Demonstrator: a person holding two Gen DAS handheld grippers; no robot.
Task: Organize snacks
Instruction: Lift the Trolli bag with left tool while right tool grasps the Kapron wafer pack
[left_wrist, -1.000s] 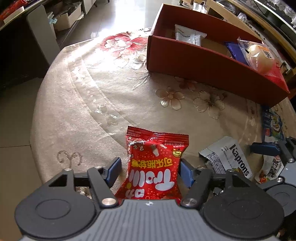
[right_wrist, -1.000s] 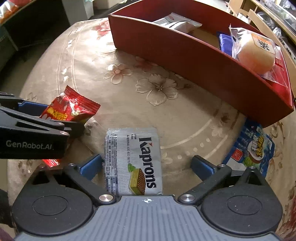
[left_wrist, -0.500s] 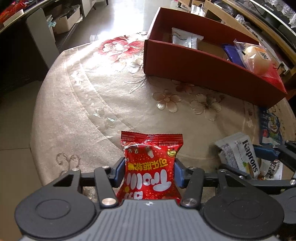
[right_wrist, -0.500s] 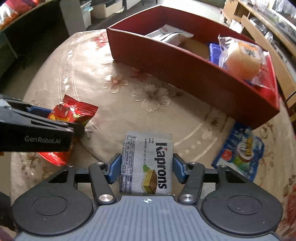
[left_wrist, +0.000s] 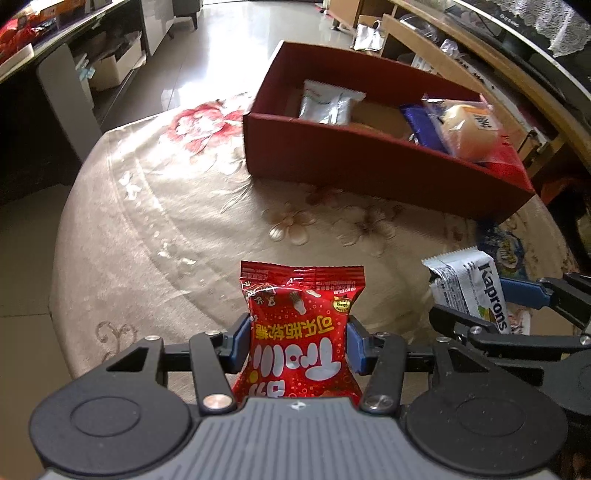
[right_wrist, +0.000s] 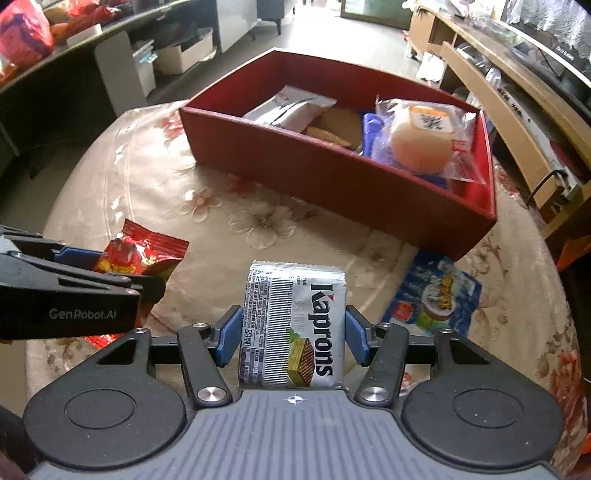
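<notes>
In the left wrist view, the left gripper (left_wrist: 298, 345) squeezes the red candy bag (left_wrist: 301, 332) at bottom middle. The bag is soft, so it might slide out.

In the right wrist view, the right gripper (right_wrist: 291, 336) pinches the Kaprons wafer pack (right_wrist: 293, 325). It could bump the wall of the red box (right_wrist: 332, 173) up top.

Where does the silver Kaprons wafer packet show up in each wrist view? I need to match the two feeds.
Left wrist view: silver Kaprons wafer packet at the right edge, held in the right gripper, lifted off the tablecloth.
Right wrist view: the same packet bottom centre, clamped in that gripper.
Shared landmark: the red cardboard box of snacks beyond it in both.
</notes>
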